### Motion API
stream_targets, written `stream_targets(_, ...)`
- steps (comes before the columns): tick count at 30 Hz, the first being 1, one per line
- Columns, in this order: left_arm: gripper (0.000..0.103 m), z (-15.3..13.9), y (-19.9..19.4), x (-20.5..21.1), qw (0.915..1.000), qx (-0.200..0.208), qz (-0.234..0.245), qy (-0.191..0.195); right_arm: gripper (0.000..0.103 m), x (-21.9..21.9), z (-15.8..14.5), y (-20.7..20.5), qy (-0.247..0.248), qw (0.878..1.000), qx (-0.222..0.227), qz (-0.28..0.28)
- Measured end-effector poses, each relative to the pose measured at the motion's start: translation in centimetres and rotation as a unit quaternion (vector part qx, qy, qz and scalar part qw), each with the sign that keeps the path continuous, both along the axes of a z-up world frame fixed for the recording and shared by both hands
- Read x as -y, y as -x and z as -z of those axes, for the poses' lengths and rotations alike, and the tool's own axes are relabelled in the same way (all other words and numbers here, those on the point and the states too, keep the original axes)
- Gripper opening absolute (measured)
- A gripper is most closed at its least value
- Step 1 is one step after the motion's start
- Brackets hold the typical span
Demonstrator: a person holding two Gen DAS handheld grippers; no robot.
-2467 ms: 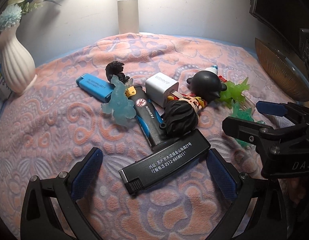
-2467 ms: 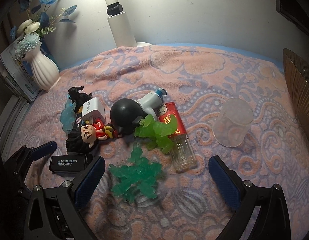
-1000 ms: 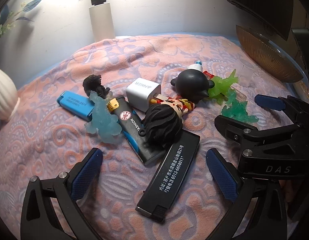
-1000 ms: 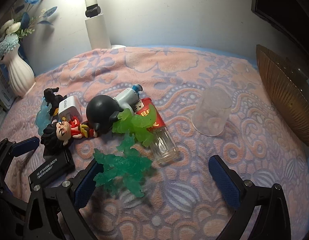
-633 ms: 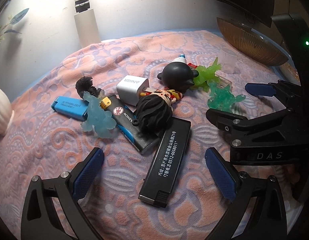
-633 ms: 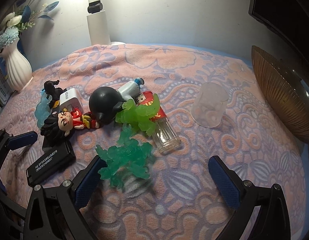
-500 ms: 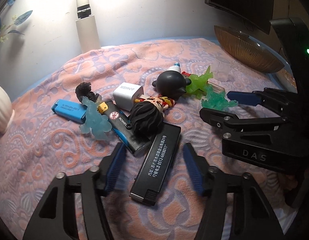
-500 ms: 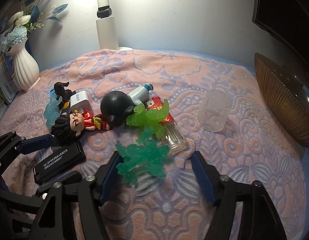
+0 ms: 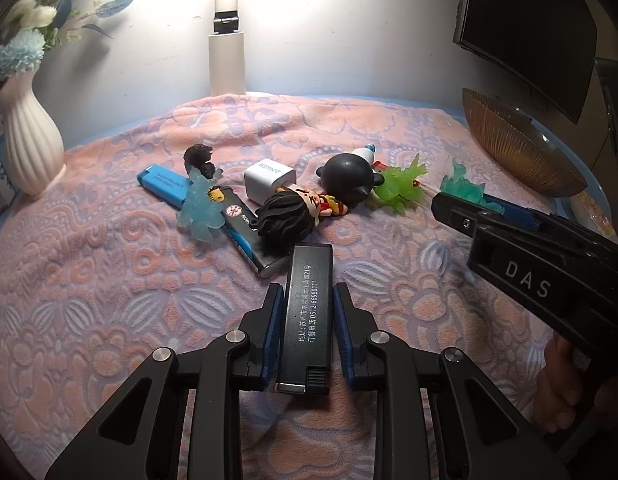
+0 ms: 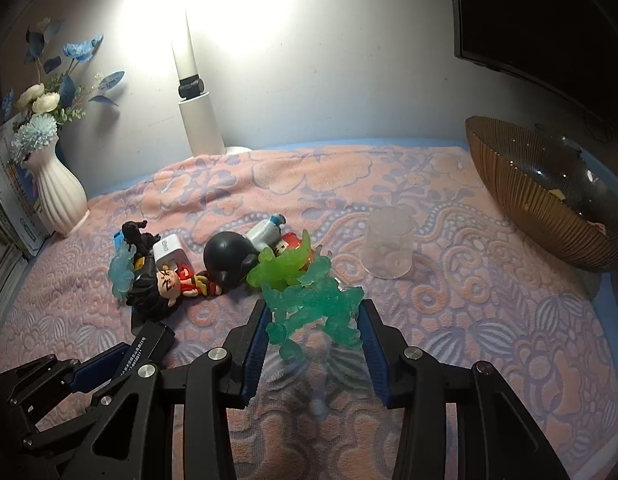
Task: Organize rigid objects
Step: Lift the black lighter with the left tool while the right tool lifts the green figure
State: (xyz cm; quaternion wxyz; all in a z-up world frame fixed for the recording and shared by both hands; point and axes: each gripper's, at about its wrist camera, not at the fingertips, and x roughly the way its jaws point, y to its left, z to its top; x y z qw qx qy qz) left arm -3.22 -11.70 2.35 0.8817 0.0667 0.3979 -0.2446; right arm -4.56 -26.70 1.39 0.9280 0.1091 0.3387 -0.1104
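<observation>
Left wrist view: the left hand-held gripper (image 9: 308,322) is closing, its blue pads (image 9: 274,320) pinching the black lighter (image 9: 308,312), just in front of the doll (image 9: 287,218).

Right wrist view: the right hand-held gripper (image 10: 313,332) pinches the green toy (image 10: 315,308), just right of the doll (image 10: 165,288), near the cup (image 10: 387,248).

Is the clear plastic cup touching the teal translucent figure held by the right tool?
Apart. The right wrist view shows patterned blanket between the clear plastic cup and the teal translucent figure.
</observation>
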Motion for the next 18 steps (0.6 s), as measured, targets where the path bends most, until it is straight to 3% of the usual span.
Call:
stream_targets(5, 0.021, -0.9, 0.9, 0.1, 0.9995, 0.013, -0.019, 0.02, 0.043, 0.7, -2.1, 1.8, -0.005, 0.998, 0.057, 0.011)
stream_targets(9, 0.021, -1.8, 1.4, -0.4, 0.9965, 0.044, -0.058, 0.04, 0.043, 1.9, -2.7, 2.6, -0.037, 0.996, 0.075, 0.014)
stream_targets(18, 0.021, -5.9, 2.8, 0.2, 0.9932, 0.059, -0.061, 0.08, 0.043, 3.8, -4.2, 4.1, -0.062, 0.992, 0.106, 0.024)
